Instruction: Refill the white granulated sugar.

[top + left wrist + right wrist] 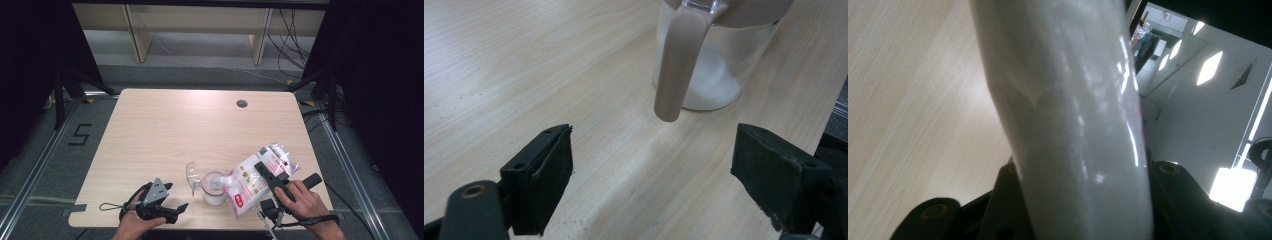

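Right gripper (266,176): your jaws are pinching the plastic bag (252,180) of white granules, tilting it mouth-down over the clear jar (214,188) near the table's (165,130) front edge. Left gripper (172,206): your jaws are standing apart, empty, facing the jar's beige clasp (676,65). Bag: soft, glossy, probably slippery, its contents shifting; you are best gripping high on the flattened film. Jar: rigid, likely breakable, lid (192,176) hanging open; steadying its wall looks wise.
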Demonstrator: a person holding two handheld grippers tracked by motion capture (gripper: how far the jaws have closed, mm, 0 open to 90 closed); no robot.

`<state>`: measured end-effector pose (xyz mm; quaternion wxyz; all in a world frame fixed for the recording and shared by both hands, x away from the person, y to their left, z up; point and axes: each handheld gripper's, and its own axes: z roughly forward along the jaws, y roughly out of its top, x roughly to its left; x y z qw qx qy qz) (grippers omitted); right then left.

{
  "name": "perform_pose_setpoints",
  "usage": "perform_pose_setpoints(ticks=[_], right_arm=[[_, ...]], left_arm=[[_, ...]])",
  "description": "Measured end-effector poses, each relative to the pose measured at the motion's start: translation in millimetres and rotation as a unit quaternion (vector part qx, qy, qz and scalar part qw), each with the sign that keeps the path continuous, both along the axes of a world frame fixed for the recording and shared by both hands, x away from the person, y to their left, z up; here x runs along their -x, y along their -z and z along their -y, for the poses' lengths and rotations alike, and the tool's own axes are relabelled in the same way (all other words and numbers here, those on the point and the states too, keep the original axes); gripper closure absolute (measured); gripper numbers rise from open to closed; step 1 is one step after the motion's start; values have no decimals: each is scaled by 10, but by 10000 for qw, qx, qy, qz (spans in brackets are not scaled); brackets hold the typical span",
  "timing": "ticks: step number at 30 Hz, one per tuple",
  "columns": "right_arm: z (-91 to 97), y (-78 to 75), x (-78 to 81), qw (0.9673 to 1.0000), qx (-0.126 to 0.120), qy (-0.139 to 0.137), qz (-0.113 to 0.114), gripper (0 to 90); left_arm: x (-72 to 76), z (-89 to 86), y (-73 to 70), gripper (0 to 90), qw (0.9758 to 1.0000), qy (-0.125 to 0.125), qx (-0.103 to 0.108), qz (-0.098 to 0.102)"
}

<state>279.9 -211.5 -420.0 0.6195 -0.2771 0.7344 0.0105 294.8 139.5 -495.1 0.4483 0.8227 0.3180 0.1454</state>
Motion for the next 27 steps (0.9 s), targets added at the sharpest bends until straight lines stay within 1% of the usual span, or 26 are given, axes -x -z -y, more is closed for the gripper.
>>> perform_pose_setpoints(ticks=[2, 3, 4, 5, 10, 11, 13, 18, 19, 22, 23, 25, 27], right_arm=[[3, -4, -1, 10000, 3, -28, 37, 687], [2, -10, -2, 10000, 17, -21, -8, 688], [5, -15, -4, 10000, 43, -42, -7, 689], [11, -8, -1, 10000, -32, -31, -2, 689], [13, -10, -2, 10000, -81, -47, -19, 691], [9, -23, -5, 10000, 4, -51, -25, 690], [9, -26, -8, 10000, 9, -70, -29, 691], [18, -19, -3, 10000, -59, -16, -55, 692], [22, -10, -5, 9999, -131, -35, -37, 693], [24, -12, -8, 9999, -112, -54, -46, 694], [22, -11, -8, 9999, -110, -54, -52, 694], [22, -10, -7, 9999, -114, -56, -46, 694], [13, -29, -9, 10000, -9, -79, -48, 695]], left_arm=[[2, 4, 3, 165, 10000, -19, 21, -21], [3, 7, 5, 165, 10000, -23, 53, -23], [3, 7, 5, 165, 10000, -23, 53, -23], [0, 1, 0, 165, 10000, 3, 6, -2], [0, 0, 0, 165, 10000, -3, 0, -5], [0, -1, -1, 164, 10000, -5, -6, -3], [-1, -2, -1, 165, 10000, -1, -17, 2], [6, -1, -7, 165, 10000, 2, -19, -29], [6, -1, -7, 165, 10000, -1, -16, -32], [8, 1, -5, 165, 10000, -12, 1, -49], [3, -2, -6, 165, 10000, 19, -35, -10], [5, 0, -5, 165, 10000, 7, -20, -24], [5, 0, -5, 165, 10000, 3, -18, -31]])
